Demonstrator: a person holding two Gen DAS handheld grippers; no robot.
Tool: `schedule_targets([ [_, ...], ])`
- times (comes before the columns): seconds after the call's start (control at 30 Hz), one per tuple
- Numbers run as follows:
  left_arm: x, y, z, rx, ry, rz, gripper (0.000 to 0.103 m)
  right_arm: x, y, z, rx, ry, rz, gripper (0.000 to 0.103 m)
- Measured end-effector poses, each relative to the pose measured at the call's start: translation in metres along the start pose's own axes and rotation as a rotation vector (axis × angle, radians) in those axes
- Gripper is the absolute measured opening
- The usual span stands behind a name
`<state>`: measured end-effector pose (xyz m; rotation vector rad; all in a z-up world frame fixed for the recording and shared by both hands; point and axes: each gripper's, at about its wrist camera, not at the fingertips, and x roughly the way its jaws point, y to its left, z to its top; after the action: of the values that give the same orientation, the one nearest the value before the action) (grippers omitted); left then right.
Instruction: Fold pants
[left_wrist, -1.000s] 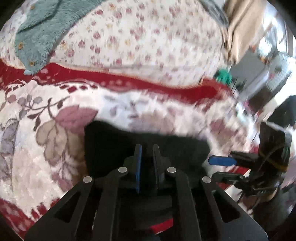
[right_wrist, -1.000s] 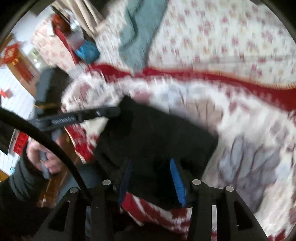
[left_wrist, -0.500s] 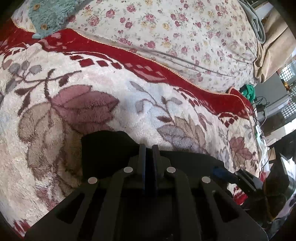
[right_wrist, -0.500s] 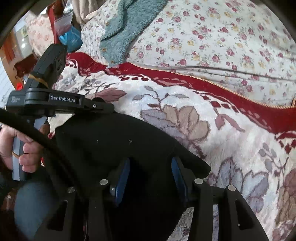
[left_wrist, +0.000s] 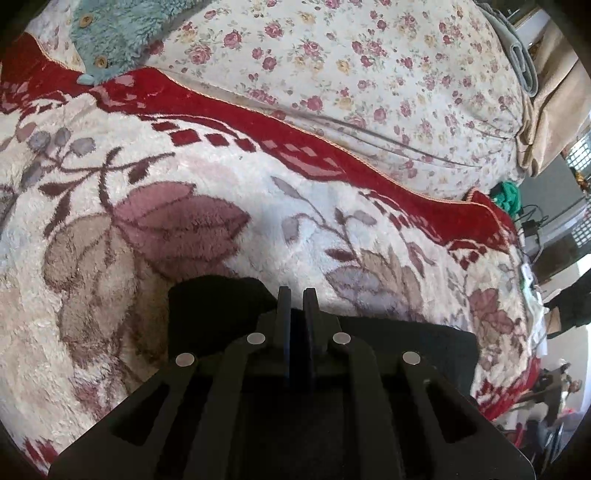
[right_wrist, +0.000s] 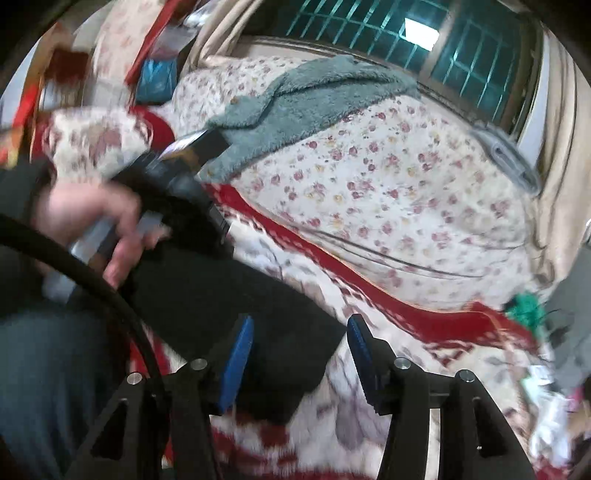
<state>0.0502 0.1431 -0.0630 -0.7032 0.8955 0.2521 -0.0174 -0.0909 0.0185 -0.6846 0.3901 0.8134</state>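
The left tongs are pressed tight together, pinching the far edge of the black pants. They tilt down toward the bed. The pants lie in a folded dark heap on the fuzzy leaf-patterned blanket, close to the near edge of the bed.

The right tongs are opening. Their blue pads stand wide apart, and the corner of the pants sits between them, but the pads do not seem to press on it; the picture is blurry there, so this is hard to be sure of.

In the right wrist view, a hand grips the handle of the left tongs. Behind, a teal fuzzy robe lies on the flowered quilt.
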Motion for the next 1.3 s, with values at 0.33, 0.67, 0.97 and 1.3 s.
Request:
schedule_targets([
  [0.33, 0.017, 0.001, 0.006, 0.028, 0.007, 0.061, 0.007, -0.007, 0.087, -0.035, -0.410, -0.188, -0.589, 0.068],
  [0.67, 0.027, -0.007, 0.011, 0.111, 0.036, 0.107, 0.008, -0.003, 0.090, -0.036, -0.425, -0.170, -0.628, 0.069],
  [0.97, 0.029, -0.011, 0.010, 0.106, 0.024, 0.128, 0.008, -0.001, 0.094, -0.039, -0.440, -0.158, -0.647, 0.069],
  [1.3, 0.015, 0.008, 0.009, 0.012, -0.017, -0.042, 0.008, 0.006, 0.102, -0.038, -0.492, -0.139, -0.669, 0.069],
])
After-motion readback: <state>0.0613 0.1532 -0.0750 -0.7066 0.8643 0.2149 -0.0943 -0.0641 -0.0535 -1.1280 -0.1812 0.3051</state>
